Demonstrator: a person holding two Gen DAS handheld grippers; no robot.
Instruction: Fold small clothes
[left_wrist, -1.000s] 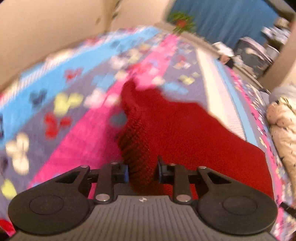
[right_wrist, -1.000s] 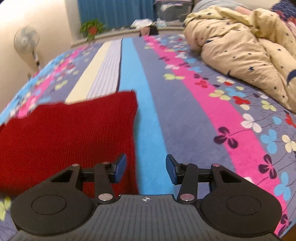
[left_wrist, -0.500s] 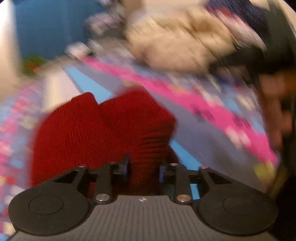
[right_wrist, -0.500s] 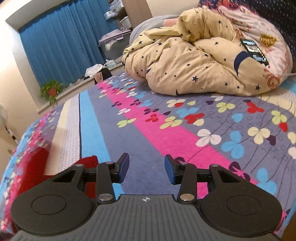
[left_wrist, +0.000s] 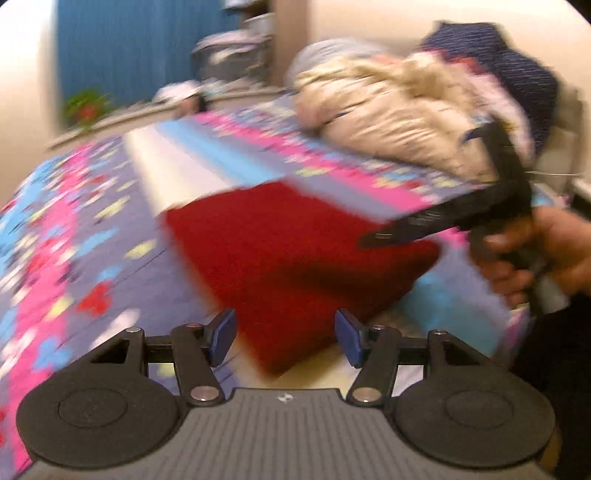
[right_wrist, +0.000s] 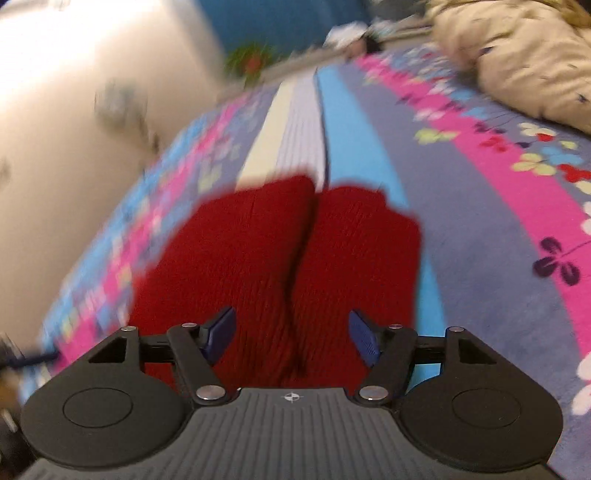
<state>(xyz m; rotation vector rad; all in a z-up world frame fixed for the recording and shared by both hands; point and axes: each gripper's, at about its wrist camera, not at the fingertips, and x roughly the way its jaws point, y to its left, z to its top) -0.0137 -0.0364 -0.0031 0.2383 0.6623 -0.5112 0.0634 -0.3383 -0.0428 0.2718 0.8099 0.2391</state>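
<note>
Striped floral bedspread (right_wrist: 480, 236) under folded red knit (right_wrist: 280, 251)

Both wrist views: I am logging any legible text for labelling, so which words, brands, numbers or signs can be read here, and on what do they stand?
No readable words, brands or numbers in either view.
Small white emblem, a symbol and not text, on each ribbed grey gripper body.
Red knitted garment: no tag or print visible.
Striped floral bedspread: pattern only.
Blurred background clutter: too blurred to read.
</note>
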